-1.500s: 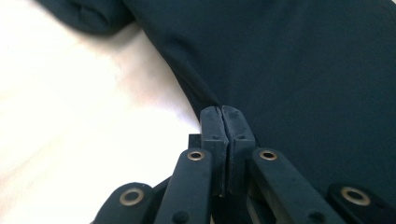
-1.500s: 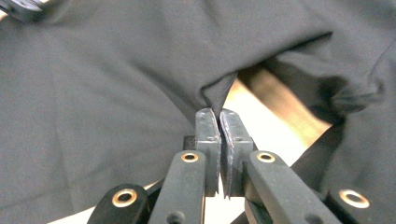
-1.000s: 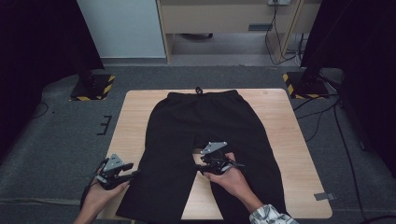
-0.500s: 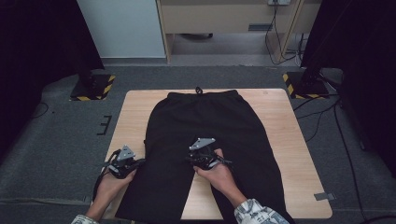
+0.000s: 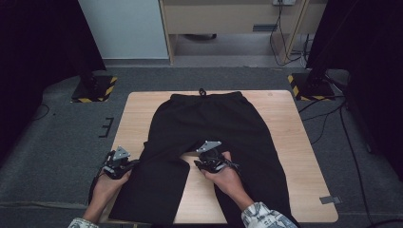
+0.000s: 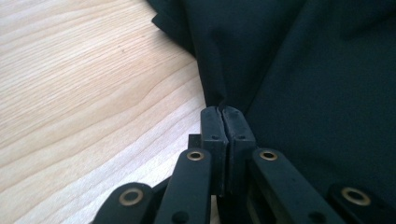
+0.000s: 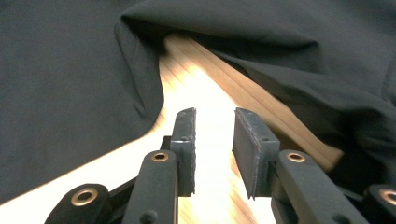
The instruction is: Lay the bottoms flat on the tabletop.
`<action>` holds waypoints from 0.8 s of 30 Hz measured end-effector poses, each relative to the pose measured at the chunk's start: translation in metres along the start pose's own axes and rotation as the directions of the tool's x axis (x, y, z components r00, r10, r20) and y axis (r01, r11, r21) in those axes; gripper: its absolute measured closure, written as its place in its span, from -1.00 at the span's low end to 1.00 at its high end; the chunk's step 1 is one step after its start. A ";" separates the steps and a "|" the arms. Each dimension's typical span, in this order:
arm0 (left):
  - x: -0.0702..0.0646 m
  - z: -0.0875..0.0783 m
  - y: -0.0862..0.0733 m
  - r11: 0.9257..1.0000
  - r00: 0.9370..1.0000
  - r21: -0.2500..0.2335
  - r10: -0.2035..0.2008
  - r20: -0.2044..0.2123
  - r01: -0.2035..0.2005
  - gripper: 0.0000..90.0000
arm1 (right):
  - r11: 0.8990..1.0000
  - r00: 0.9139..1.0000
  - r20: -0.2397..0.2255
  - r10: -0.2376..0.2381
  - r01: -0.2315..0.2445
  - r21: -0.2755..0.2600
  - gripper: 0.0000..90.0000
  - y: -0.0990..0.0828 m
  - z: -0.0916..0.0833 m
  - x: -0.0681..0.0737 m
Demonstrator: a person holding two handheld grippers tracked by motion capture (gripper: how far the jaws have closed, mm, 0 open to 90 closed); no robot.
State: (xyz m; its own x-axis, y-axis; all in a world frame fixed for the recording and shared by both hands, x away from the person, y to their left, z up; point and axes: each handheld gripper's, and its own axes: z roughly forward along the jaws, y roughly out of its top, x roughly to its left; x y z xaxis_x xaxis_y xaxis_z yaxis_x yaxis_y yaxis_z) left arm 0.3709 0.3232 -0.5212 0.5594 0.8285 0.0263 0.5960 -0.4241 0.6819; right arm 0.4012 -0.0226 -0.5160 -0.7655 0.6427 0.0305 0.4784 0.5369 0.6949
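While the black trousers (image 5: 209,137) lie flat and spread along the tabletop (image 5: 138,114), waistband at the far edge and both legs running toward you, the work looks to be at its start: nothing is folded yet. Item, left leg (image 5: 152,185): its outer edge is already taken, your left gripper (image 6: 223,122) having its jaws pressed together on a pinch of the black cloth just where it meets the bare wood. Item, right leg (image 5: 259,161): not yet secured; your right gripper (image 7: 214,135) sits in the gap between the legs near the crotch, its jaws having just eased apart a little, standing spread over bare wood with no cloth between them. Left to do, by my reading: seize the inner edge beside the right gripper, then lift and fold.
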 end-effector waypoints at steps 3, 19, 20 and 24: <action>-0.004 0.002 0.002 1.000 1.000 0.001 0.016 0.010 -0.016 0.96 | 1.000 1.000 0.000 -0.016 0.016 0.012 0.57 0.004 0.009 0.006; -0.012 0.003 0.004 0.999 0.998 0.004 0.050 0.043 -0.050 0.97 | 0.985 0.998 -0.068 0.012 -0.024 -0.173 0.23 0.033 0.027 0.026; -0.012 0.003 0.005 0.999 0.998 0.003 0.050 0.045 -0.050 0.97 | 0.987 0.998 -0.066 0.012 -0.022 -0.160 0.23 0.035 0.032 0.025; -0.013 0.005 0.006 0.999 0.997 0.000 0.053 0.057 -0.053 0.97 | 0.991 0.999 -0.036 0.005 -0.010 -0.131 0.23 0.044 0.053 0.023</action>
State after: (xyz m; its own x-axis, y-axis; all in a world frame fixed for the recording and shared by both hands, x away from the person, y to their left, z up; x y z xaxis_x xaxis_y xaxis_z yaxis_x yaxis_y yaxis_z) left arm 0.3695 0.3080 -0.5210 0.6222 0.7826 0.0205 0.5655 -0.4674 0.6795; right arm 0.4279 0.0450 -0.5228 -0.7783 0.6251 0.0601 0.4252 0.4540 0.7830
